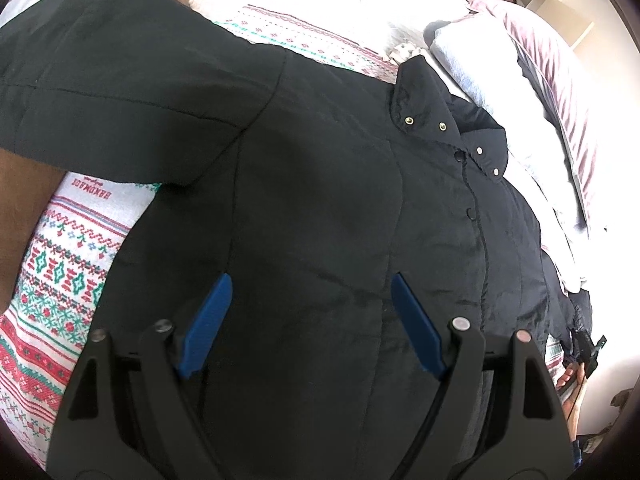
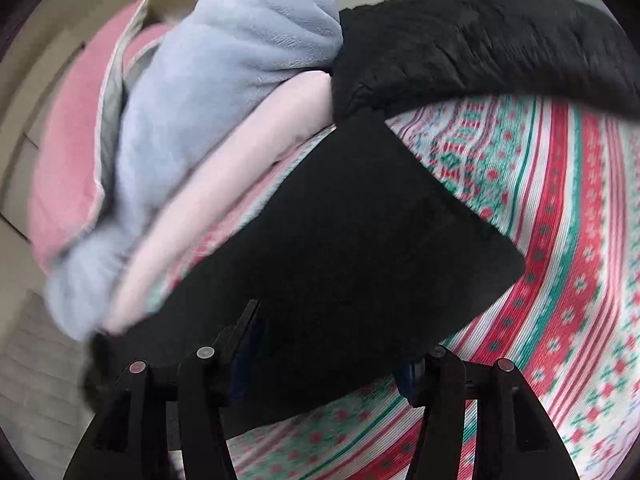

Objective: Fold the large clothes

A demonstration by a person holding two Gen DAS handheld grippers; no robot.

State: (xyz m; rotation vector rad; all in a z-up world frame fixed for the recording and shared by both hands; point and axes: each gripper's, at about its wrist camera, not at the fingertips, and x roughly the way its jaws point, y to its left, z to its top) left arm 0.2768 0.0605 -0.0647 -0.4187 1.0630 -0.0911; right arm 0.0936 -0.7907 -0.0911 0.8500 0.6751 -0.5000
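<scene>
A large black padded jacket [image 1: 320, 180] lies front up on a patterned bedspread [image 1: 60, 260]. Its snap-button collar [image 1: 440, 120] is at the upper right, and one sleeve [image 1: 120, 80] stretches out to the left. My left gripper [image 1: 311, 280] hovers open just over the jacket's chest, and its blue pads [image 1: 208, 320] hold nothing. In the right wrist view the other black sleeve [image 2: 360, 240] lies across my right gripper [image 2: 328, 340]. Its jaws stand apart and the cloth mostly hides the fingers. The jacket's body [image 2: 480, 40] rises behind.
A folded blue-grey fleece blanket [image 2: 208, 80], a pale pink folded cloth [image 2: 240, 180] and a pink pillow [image 2: 68, 140] are stacked along the bed's side next to the jacket. A hand [image 1: 570, 376] shows at the lower right of the left wrist view.
</scene>
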